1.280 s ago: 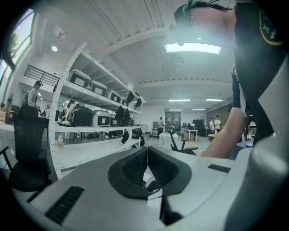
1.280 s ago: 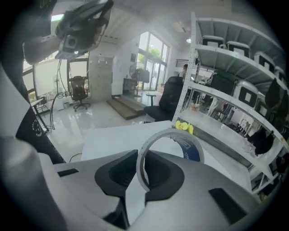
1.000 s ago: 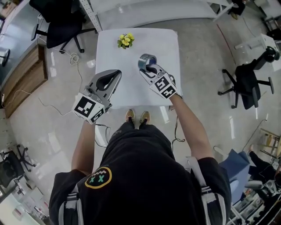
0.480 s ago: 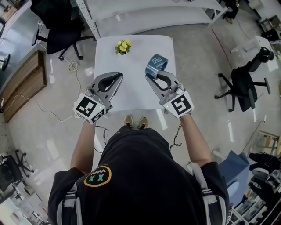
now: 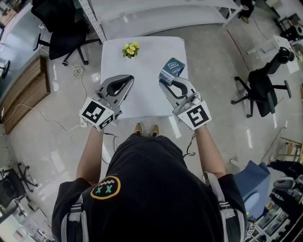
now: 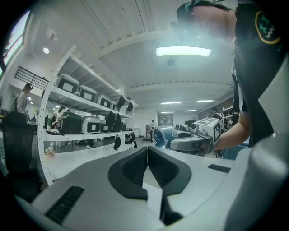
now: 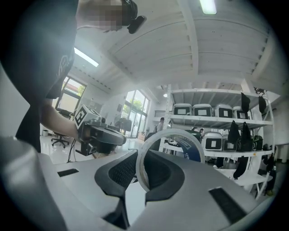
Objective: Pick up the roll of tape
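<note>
The roll of tape (image 5: 172, 67), blue on the outside with a pale core, hangs in the air above the right side of the white table (image 5: 144, 64). My right gripper (image 5: 166, 79) is shut on its rim. In the right gripper view the roll (image 7: 190, 149) stands upright between the jaws, my right gripper (image 7: 142, 155) pinching its lower edge. My left gripper (image 5: 126, 83) hovers over the table's left front with its jaws together and nothing in them. In the left gripper view, my left gripper (image 6: 147, 151) is shut, and the roll (image 6: 162, 136) shows off to the right.
A small bunch of yellow flowers (image 5: 130, 49) lies near the table's far edge. Office chairs (image 5: 64, 28) (image 5: 265, 90) stand on the floor to the left and right. A wooden cabinet (image 5: 26, 87) is at the left, white shelving (image 5: 156, 12) behind the table.
My right gripper has lifted the roll of tape off the table and drawn it up and back toward the person. The left gripper has hardly shifted.
</note>
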Demonstrator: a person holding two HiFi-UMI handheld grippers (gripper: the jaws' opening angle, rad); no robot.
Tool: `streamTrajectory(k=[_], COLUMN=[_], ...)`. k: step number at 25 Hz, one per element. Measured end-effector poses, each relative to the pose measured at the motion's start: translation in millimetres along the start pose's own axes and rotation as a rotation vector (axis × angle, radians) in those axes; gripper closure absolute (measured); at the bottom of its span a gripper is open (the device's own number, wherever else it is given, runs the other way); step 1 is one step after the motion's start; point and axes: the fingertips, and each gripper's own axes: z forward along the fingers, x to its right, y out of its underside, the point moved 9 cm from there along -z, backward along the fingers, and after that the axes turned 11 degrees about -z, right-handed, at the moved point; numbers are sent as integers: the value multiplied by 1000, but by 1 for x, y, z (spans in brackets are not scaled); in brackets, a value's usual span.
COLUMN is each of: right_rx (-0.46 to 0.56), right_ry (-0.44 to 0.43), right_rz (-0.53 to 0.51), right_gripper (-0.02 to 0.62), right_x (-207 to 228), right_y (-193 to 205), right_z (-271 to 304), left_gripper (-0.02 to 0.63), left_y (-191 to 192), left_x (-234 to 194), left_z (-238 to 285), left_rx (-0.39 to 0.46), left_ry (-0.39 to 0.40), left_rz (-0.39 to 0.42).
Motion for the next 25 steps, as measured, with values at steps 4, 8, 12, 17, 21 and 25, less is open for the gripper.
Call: streamTrajectory(k=[4,8,12,17,21,25], right_rx=[-3,-4,-5,-10,-13,-9], right_ry=[7,9,10,6,9,11], right_rz=[1,3,6,7,8,11], right_gripper=[528,529,531,531,531,531], right_x=[1,1,1,-1,0,0], right_y=[1,2,2,3,4,3], right_z=[0,1,1,1,1,2], left_gripper=[586,586,586,586,586,586], left_y=[0,0,1,1,1,0], left_x=[0,-1,0,1,0,0], left_z=[1,1,2,0,0,0], left_rx=[-7,-10,-10,-13,-14,-14], left_ry=[16,22,24,23,23,23], left_rz=[-2,1,-5,0,0,-1])
